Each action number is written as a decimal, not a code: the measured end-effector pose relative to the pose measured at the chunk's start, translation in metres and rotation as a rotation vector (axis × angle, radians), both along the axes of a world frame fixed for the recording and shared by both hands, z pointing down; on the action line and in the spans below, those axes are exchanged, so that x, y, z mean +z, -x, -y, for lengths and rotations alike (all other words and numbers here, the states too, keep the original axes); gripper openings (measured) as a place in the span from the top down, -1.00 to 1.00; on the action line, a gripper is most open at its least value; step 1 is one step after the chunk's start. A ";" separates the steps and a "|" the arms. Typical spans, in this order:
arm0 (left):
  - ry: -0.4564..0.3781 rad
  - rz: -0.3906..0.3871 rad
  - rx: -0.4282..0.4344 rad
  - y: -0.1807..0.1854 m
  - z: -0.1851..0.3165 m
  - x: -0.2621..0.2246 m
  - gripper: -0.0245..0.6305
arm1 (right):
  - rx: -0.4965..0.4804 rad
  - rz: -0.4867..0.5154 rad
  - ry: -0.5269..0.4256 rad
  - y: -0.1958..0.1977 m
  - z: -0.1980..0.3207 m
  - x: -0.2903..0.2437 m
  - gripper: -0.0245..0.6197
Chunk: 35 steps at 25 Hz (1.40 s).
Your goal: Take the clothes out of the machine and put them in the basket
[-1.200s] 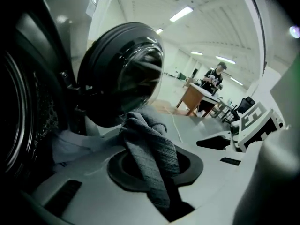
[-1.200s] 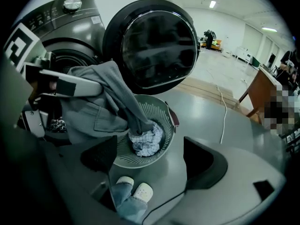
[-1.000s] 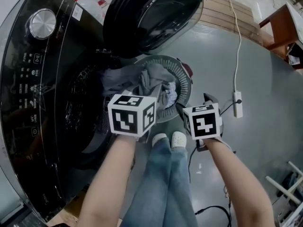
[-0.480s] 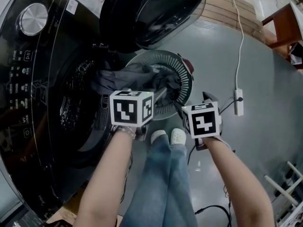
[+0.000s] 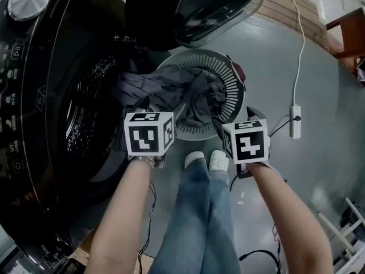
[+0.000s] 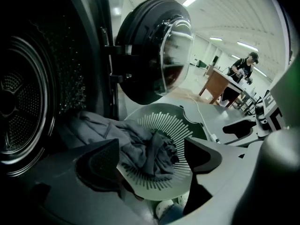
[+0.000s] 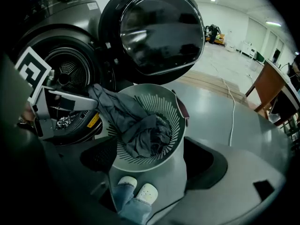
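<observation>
A grey garment (image 5: 154,87) hangs from the lip of the washing machine's drum (image 5: 85,119) into the round slotted basket (image 5: 229,83) on the floor, where more grey clothes lie bunched. My left gripper (image 5: 159,108) hovers by the drum's lip at the basket's near-left edge, open and empty. In the left gripper view its jaws (image 6: 150,158) frame the garment (image 6: 136,142) and basket (image 6: 157,122) without touching them. My right gripper (image 5: 236,121) stands open and empty at the basket's near-right side. Its own view (image 7: 152,158) looks down on the basket (image 7: 176,121) and clothes (image 7: 140,135).
The machine's round door (image 5: 188,10) stands open over the basket's far side. My jeans legs and white shoes (image 5: 208,161) stand just below the basket. A white power strip (image 5: 295,121) with its cable lies on the floor at right. A wooden table (image 6: 218,83) and a person (image 6: 243,69) are far off.
My left gripper has let go of the grey garment, opened, and sunk leftward toward the drum's lip. The garment now lies spread from the drum into the basket. The right gripper dropped slightly.
</observation>
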<state>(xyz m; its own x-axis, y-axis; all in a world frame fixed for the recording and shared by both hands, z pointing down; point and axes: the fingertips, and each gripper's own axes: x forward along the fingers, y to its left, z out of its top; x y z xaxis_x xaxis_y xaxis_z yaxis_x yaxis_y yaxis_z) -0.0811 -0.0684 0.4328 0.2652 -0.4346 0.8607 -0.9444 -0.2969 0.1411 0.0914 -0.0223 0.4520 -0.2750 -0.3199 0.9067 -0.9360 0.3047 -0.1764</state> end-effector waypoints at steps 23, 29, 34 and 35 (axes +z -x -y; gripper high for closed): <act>-0.091 0.258 -0.314 0.181 0.051 0.043 -0.65 | -0.050 0.068 0.039 0.072 0.008 0.051 -0.43; -0.020 0.157 -0.270 0.175 0.065 0.064 -0.64 | -0.091 0.066 0.040 0.076 0.008 0.050 -0.43; 0.017 0.065 -0.244 0.162 0.063 0.067 -0.38 | -0.091 0.053 0.039 0.069 0.012 0.050 -0.43; 0.016 0.062 -0.237 0.158 0.062 0.067 -0.16 | -0.090 0.053 0.037 0.068 0.014 0.050 -0.43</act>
